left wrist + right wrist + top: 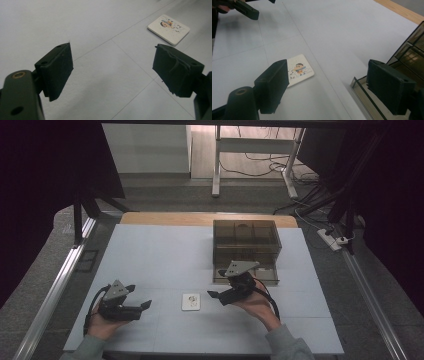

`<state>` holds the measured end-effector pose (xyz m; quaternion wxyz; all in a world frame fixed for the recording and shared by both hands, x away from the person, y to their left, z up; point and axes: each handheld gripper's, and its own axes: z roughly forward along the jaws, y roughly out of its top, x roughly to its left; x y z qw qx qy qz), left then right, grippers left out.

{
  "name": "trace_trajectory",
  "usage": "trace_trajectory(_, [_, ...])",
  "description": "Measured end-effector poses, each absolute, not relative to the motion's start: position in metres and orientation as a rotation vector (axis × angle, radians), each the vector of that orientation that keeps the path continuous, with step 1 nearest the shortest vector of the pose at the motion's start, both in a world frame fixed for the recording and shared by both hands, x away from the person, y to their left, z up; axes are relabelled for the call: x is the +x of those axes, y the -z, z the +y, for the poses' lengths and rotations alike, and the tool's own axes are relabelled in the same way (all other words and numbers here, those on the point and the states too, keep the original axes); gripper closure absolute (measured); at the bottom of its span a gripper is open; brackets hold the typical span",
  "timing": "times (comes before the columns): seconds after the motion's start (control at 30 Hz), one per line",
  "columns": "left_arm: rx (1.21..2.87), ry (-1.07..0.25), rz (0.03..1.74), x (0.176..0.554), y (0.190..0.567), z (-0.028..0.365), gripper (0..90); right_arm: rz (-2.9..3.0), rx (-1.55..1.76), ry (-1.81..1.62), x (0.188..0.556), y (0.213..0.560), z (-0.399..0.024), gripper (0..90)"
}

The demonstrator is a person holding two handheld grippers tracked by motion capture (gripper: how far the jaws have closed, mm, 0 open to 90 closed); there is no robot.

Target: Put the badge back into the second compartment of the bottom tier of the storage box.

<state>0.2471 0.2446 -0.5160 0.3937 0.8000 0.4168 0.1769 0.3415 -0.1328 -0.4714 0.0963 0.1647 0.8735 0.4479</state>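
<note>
Caught mid-approach: right gripper (218,283) poised above the pale grey table (150,250), jaws standing wide with nothing between them, pointed toward the small square white coaster with a cartoon figure printed on it (190,301). Lying flat on the table, just beyond and slightly to one side of the jaw tips, apart from both pads and partly masked by one jaw in the right gripper view (300,70). Behind that gripper, a smoky translucent plastic drawer box (246,240), its bottom drawer (267,274) pulled out.

Left gripper (138,296) held low over the table, likewise spread wide and empty, coaster (169,28) well ahead of its tips and off to one side.

Probably the reaching step, ahead of a pick-up with the open drawer as the likely destination. Next move, by the look of it: bringing the right jaws down so the pads straddle opposite edges of the thin tile, then closing. Risky for so flat a piece against the tabletop: pads liable to slide over the top or push it along rather than bite.
</note>
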Motion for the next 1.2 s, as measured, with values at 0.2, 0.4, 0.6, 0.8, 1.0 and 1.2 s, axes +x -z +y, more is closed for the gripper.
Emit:
trace_trajectory(0.2, [2.031,-0.448,1.057,0.247,0.516,0.244,16.4,2.61,0.46,-1.314,0.342,0.475,-0.123,18.5])
trace_trajectory(0.4, [2.03,-0.449,1.057,0.247,0.516,0.244,16.4,2.644,0.431,-1.278,0.341,0.479,-0.115,18.5])
trace_trajectory(0.6, [2.037,-0.445,1.056,0.248,0.516,0.244,16.4,2.667,0.408,-1.265,0.34,0.484,-0.105,18.4])
trace_trajectory(0.8, [2.037,-0.444,1.057,0.248,0.516,0.244,16.4,2.704,0.37,-1.217,0.337,0.487,-0.096,17.8])
trace_trajectory(1.0, [2.04,-0.444,1.058,0.248,0.517,0.243,16.5,2.755,0.335,-1.189,0.333,0.493,-0.085,16.8])
trace_trajectory(1.2, [2.043,-0.443,1.057,0.248,0.517,0.243,16.5,2.801,0.265,-1.142,0.325,0.496,-0.071,16.3])
